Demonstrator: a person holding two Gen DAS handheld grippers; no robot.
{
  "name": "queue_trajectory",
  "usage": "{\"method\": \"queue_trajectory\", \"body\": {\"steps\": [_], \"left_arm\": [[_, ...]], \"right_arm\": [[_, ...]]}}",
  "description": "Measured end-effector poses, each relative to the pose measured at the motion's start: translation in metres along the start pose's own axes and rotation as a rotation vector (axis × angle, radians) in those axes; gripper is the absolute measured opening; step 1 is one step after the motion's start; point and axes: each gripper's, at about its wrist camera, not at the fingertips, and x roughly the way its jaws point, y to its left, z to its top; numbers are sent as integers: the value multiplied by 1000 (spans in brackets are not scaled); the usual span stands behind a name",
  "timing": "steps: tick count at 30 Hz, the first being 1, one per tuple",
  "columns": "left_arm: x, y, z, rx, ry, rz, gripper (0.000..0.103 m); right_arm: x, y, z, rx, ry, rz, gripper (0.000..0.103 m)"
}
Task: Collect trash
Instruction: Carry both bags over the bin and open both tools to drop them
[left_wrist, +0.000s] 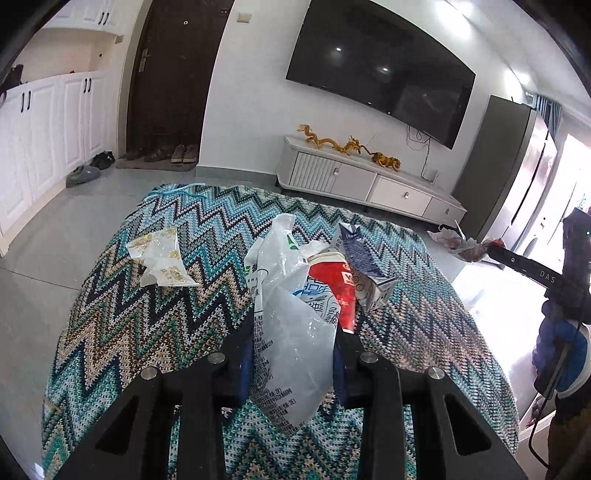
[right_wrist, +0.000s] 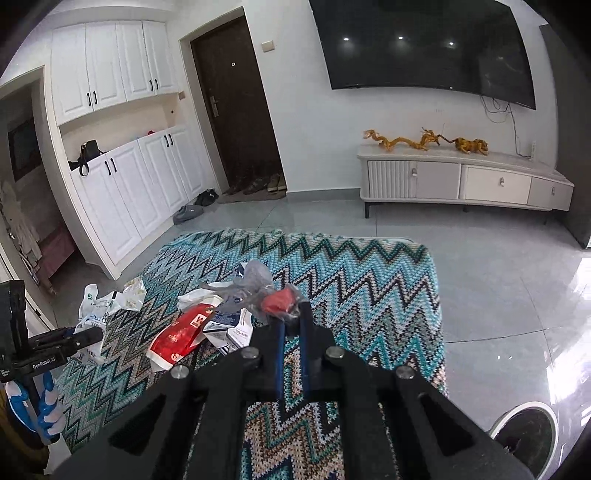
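My left gripper (left_wrist: 295, 325) is shut on a white and clear plastic bag (left_wrist: 291, 343), which hangs crumpled above the zigzag-cloth table (left_wrist: 184, 325). Behind the bag lie a red paper packet (left_wrist: 334, 291) and a blue-white milk carton (left_wrist: 364, 266). A white wrapper with gold print (left_wrist: 162, 258) rests to the left. My right gripper (right_wrist: 291, 314) is shut on a crumpled clear wrapper with something red inside (right_wrist: 271, 297), held above the cloth (right_wrist: 369, 295). From the right wrist view the red packet (right_wrist: 177, 334), the carton (right_wrist: 231, 326) and the left gripper (right_wrist: 79, 338) with its bag (right_wrist: 94, 314) show at the left.
A round bin (right_wrist: 524, 432) stands on the grey tiled floor at the lower right. A TV cabinet (right_wrist: 461, 181) with golden figures lines the far wall under a wall-mounted TV (right_wrist: 424, 44). Shoes (right_wrist: 188, 214) lie by the dark door. A gloved hand (right_wrist: 40, 406) holds the left gripper.
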Motion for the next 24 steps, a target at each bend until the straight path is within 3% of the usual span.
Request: {"method": "queue_trajectory", "body": {"steps": [7,13,24], "left_arm": [[-31,-48,10,102,-21,-23,30],[-32,-115,10,221,2,-101,30],[43,-294,-16,517,215,-297,30]], "right_arm": [[-68,-21,-14,36,-83,-47,6],[-124,-71,-45,110,-127,-136,6],[-173,-194,-138,332,-91,-363,6]]}}
